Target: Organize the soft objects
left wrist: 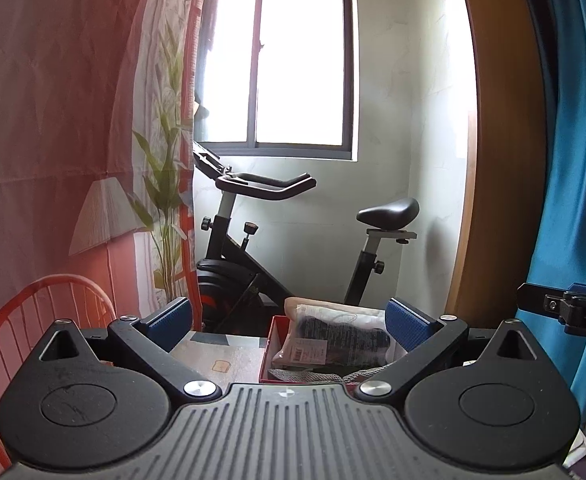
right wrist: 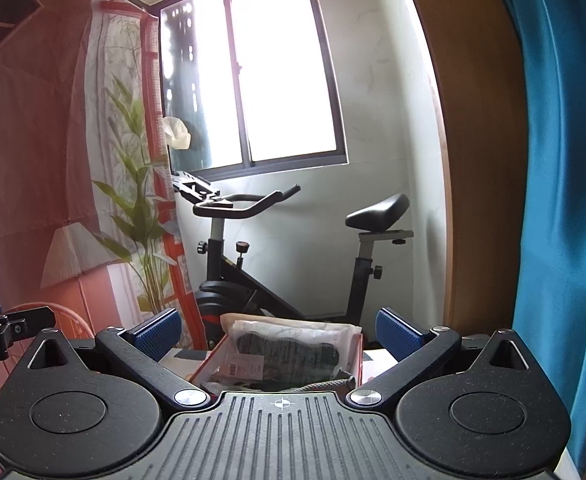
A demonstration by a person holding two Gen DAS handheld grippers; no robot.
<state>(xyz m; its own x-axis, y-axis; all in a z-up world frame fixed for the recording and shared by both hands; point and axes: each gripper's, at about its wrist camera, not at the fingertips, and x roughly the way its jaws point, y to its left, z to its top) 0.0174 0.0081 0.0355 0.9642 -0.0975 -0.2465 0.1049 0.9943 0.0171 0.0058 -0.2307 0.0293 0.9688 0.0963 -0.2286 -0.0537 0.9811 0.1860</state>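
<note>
My left gripper (left wrist: 289, 322) hangs with its blue pads spread wide and nothing between them; my right gripper (right wrist: 279, 330) is likewise splayed and empty, level with it and just beside. Directly ahead of both, a red box (left wrist: 268, 350) sits on the table (left wrist: 213, 350), holding a clear plastic packet of dark fabric items (right wrist: 289, 348) propped against its far wall, with grey knitted cloth (left wrist: 305, 377) at the near edge. Left stands a red wire chair (left wrist: 53, 292). Beyond the table an exercise bike (left wrist: 253, 264) stands under the bright window (left wrist: 293, 52), a leafy plant (right wrist: 141, 216) to its left, and a blue curtain (right wrist: 565, 160) at right.
</note>
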